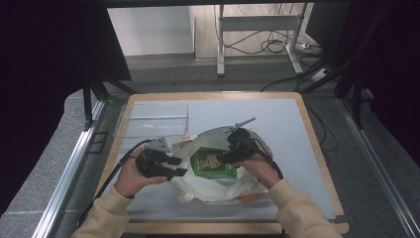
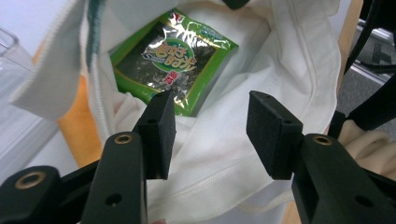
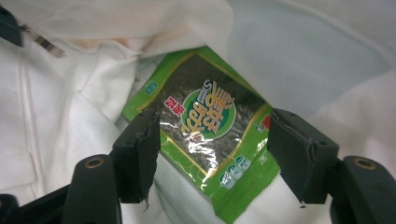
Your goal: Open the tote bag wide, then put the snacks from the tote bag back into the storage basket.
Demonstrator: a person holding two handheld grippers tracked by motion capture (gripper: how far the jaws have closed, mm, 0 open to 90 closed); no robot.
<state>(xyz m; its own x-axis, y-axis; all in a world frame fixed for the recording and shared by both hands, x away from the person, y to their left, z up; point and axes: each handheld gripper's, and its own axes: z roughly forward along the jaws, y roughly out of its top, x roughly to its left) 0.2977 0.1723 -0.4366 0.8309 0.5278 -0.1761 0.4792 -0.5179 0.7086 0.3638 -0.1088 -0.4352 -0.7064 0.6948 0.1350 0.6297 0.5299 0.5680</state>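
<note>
A green snack pack [image 1: 213, 163] lies flat inside a white cloth bag [image 1: 218, 186] in the middle of the table [image 1: 297, 148]. The left gripper [image 1: 177, 166] sits at the bag's left side. Its jaws are apart and hold nothing, with white cloth showing between them in the left gripper view. The right gripper [image 1: 229, 156] is at the bag's right side, just over the pack. Its jaws are wide apart too, with the pack between them but not pinched. A clear tray [image 1: 151, 119] sits farther back on the left.
</note>
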